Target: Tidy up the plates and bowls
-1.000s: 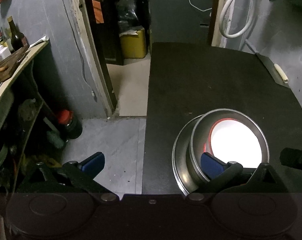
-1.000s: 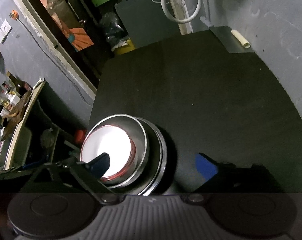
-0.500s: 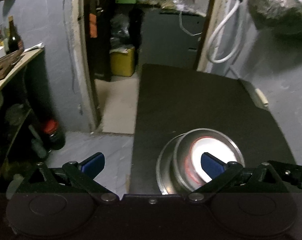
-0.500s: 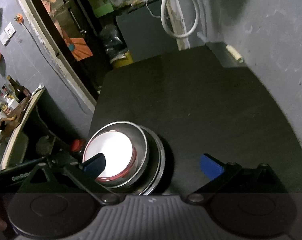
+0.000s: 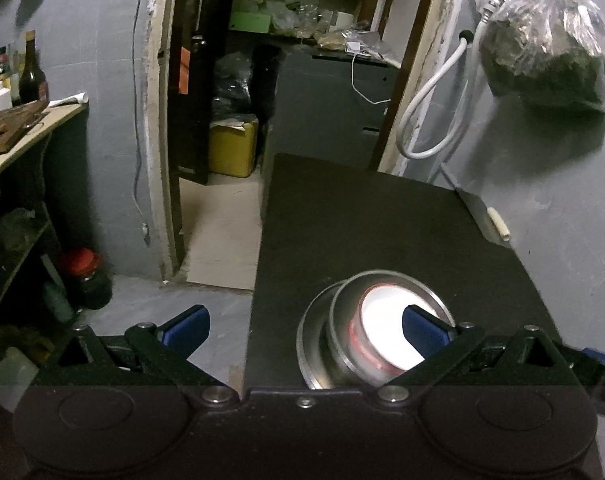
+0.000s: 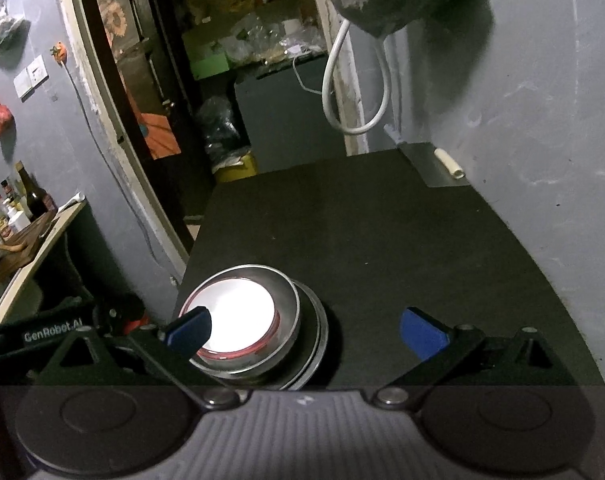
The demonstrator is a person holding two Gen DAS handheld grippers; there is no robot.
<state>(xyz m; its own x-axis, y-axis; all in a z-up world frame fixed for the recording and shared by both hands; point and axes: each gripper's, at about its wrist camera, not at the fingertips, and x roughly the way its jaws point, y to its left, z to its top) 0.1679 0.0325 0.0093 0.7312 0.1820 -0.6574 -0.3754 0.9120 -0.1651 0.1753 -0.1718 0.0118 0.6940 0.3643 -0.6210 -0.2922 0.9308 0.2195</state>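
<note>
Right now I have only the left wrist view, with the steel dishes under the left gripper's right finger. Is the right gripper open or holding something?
Observer: Open. The right gripper has its fingers spread wide and holds nothing.
Operator: Where does it sit?
Observer: Its left fingertip overlaps the near-left rim of the steel bowl in the picture; I cannot tell if it touches.
Operator: And the other finger?
Observer: It lies over the bare black table, to the right of the bowl.
</note>
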